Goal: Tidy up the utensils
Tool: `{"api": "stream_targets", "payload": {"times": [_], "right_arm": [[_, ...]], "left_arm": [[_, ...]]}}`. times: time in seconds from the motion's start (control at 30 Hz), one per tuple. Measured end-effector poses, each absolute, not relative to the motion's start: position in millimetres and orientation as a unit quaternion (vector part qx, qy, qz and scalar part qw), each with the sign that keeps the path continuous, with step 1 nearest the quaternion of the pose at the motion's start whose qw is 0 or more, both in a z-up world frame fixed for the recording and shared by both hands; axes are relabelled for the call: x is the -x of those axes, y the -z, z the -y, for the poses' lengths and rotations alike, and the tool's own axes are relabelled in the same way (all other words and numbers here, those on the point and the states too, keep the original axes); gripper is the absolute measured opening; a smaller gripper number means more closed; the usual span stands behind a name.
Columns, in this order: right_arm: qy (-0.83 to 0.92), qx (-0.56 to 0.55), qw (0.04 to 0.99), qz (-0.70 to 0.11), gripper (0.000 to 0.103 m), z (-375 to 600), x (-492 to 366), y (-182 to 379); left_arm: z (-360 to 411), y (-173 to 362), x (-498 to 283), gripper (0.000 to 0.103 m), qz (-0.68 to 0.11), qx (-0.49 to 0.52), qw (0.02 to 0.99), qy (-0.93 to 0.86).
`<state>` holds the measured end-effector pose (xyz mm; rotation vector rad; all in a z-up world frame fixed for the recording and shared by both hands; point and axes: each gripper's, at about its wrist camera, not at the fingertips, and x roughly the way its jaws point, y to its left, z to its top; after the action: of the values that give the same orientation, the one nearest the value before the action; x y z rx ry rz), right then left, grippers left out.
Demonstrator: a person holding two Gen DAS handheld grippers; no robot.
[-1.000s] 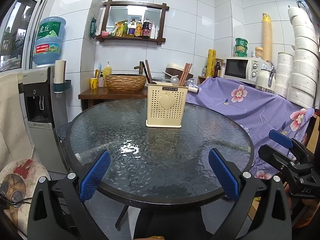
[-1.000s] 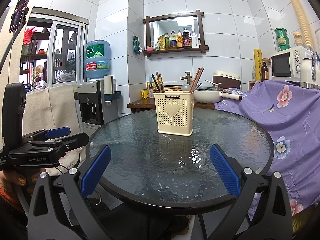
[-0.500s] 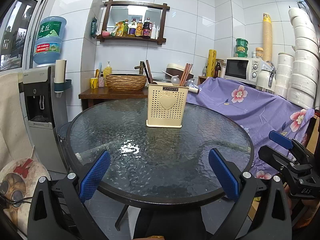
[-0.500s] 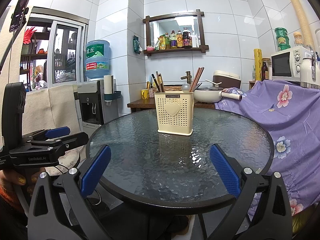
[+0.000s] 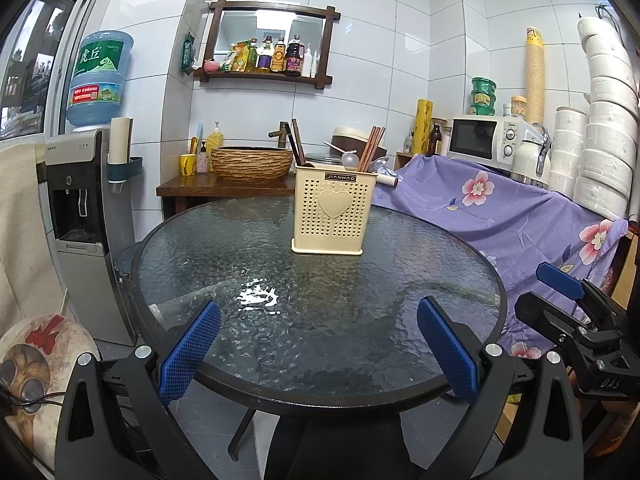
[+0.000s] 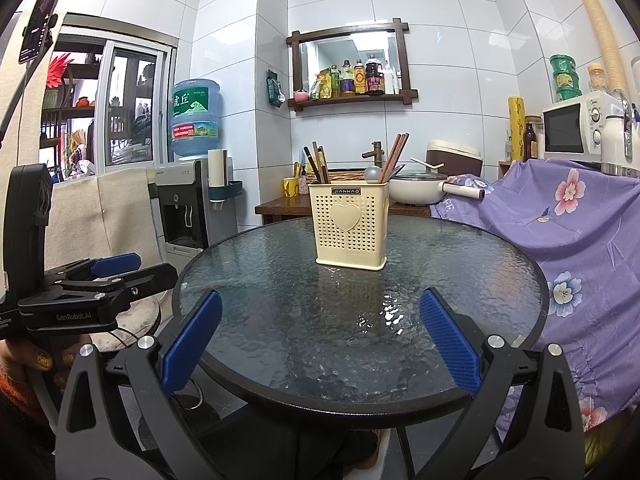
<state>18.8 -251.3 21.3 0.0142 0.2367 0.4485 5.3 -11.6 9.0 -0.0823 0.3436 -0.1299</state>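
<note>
Hovering at the near edge of the round glass surface [image 5: 420,368], left hand-held gripper [image 5: 318,346] released, jaws spread wide, nothing between the pads. Same for the right hand-held gripper [image 6: 318,342]: released and empty, held low at the near rim, just right of the left one. Kept back probably to leave free room before any reach, or because nothing remains to pick up.

Standing upright on the far half of the surface, a cream holder [image 5: 334,210] with a heart on the front, well apart from both grippers. Sorted inside already: dark utensils [image 6: 318,164] leaning at the left, reddish chopsticks [image 6: 394,156] leaning at the right, a round spoon [image 6: 374,174] between them. Leaning outward likely because of separate compartments inside, though the dividers cannot be seen.

Lying loose on the glass: nothing visible. Judging from this, task near its end or finished.

Beyond the surface, far right, a purple floral cloth [image 5: 500,204]; not part of the work.
</note>
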Motion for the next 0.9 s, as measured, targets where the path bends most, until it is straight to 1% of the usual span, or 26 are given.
{"api": "stream_targets", "payload": {"times": [0.9], "right_arm": [[-0.225,-0.007,0.967,-0.120,0.097,253.6,-19.0,-20.8]], "left_arm": [[9.2,-10.3,-4.8,0.097,-0.170,0.044,0.982,0.065]]}}
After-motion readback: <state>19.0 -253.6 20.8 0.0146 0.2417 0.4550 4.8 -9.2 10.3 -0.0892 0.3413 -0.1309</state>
